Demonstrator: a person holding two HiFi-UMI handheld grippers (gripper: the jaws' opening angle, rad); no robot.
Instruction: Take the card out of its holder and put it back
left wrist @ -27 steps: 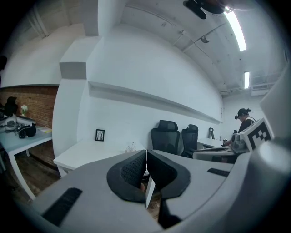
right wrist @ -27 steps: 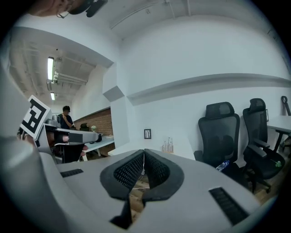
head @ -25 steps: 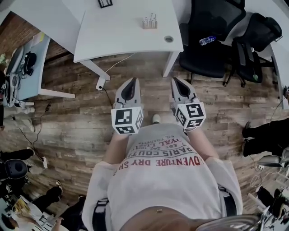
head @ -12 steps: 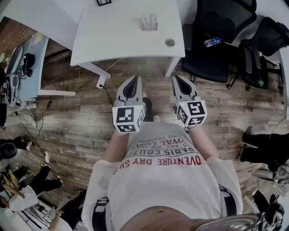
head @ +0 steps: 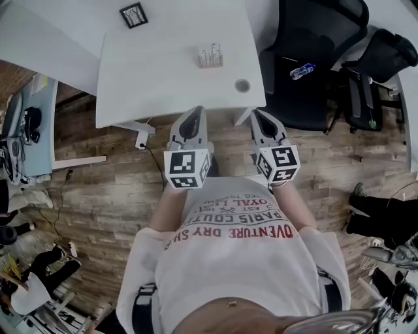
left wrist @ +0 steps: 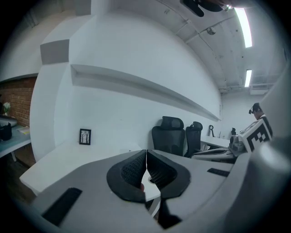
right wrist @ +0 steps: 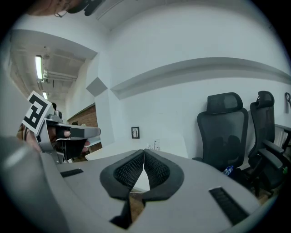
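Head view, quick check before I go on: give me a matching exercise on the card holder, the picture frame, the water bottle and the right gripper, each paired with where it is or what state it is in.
Things:
1. card holder
2. picture frame
3. water bottle
4. right gripper

Places or states:
A. lying on the seat of the black chair
B. jaws together, nothing between them
C. on the table, at its far left part
D. on the table, a little beyond the round hole

Pairs: 1-D, 2-C, 3-A, 4-B
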